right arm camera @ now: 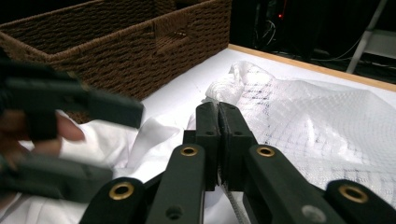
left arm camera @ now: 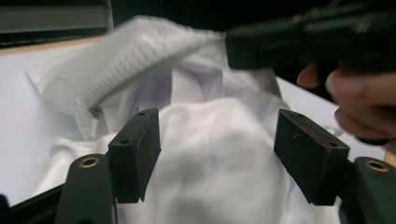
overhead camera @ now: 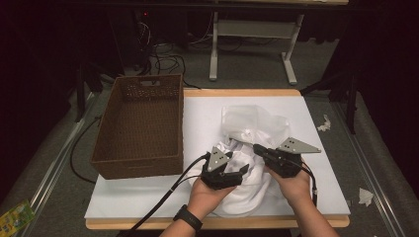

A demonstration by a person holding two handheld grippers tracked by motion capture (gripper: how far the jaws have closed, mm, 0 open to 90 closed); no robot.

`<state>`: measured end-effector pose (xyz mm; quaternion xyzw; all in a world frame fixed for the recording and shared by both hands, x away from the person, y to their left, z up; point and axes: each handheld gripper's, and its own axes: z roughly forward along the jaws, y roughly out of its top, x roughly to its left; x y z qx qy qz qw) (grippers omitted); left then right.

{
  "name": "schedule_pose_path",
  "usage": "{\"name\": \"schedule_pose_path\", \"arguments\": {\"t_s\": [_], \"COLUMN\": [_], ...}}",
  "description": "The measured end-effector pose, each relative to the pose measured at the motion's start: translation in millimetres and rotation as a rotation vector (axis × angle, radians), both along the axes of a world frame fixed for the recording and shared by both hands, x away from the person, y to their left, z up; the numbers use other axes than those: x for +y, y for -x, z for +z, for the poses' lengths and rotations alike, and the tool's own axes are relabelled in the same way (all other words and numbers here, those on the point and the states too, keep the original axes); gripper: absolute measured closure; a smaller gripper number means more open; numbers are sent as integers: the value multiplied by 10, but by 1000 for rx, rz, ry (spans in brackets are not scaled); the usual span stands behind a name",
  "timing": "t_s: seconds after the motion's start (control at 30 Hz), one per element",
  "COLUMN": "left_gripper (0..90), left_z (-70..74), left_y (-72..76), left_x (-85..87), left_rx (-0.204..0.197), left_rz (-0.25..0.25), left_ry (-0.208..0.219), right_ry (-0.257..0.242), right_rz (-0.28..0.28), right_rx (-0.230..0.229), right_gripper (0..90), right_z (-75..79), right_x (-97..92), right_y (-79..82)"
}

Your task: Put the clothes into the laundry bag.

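While bunched on white board (overhead camera: 148,197) right of basket (overhead camera: 138,128), white garment (overhead camera: 247,182) lies under and between both grippers, near front table edge. Left gripper (overhead camera: 232,174) released: jaws spread wide, nothing pinched, pads clear of cloth; in left gripper view garment (left arm camera: 215,154) sits just beyond and below open gap of left gripper (left arm camera: 217,149), ribbed cuff or collar (left arm camera: 116,65) raised behind it. Right gripper (overhead camera: 260,149) clenched, jaws pressed together; in right gripper view a thin edge of white cloth seems caught between pads of right gripper (right arm camera: 219,135), hold on garment (right arm camera: 140,144) not certain. Clear plastic wrap (overhead camera: 252,121) crumpled just behind garment, touching it, toward board's far side; seen as gridded film (right arm camera: 303,116) right of closed jaws. Basket (right arm camera: 116,42) well apart from both grippers, to their left.
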<state>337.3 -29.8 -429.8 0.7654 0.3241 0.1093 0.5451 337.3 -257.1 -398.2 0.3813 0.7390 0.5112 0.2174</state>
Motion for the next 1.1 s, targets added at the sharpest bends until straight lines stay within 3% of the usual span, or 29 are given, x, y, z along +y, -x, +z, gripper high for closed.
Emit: {"name": "schedule_pose_path", "arguments": {"t_s": [0.23,0.3,0.4,0.47,0.63,0.83,0.93,1.03,1.1], "left_gripper": [288,287,284,282,283,277,263,251,252], "left_z": [-105,-111,-99,-83,-47,-24,-24,-36,-58], "left_y": [-46,-38,1,42,130,217,241,237,233], "left_x": [-49,-50,-55,-58,-69,-39,-15,-17,-38], "left_rx": [7,1,-5,-22,-26,-41,-40,-31,-20], "left_rz": [-8,-9,-8,-9,-12,-5,-7,-10,-18], "left_ry": [-24,-31,-37,-41,-29,-41,-47,-55,-64], "right_ry": [27,47,27,5,59,121,147,187,194], "right_rz": [-29,-48,-109,-160,-168,-94,-84,-94,-107], "right_rx": [17,11,-4,-14,14,59,72,67,76], "right_gripper": [638,583,529,527,548,564,567,645,751], "right_z": [65,92,89,23,-100,-274,-316,-356,-369], "right_x": [-88,-178,-376,-514,-653,-504,-405,-349,-343], "right_y": [49,124,287,399,413,262,231,160,120]}}
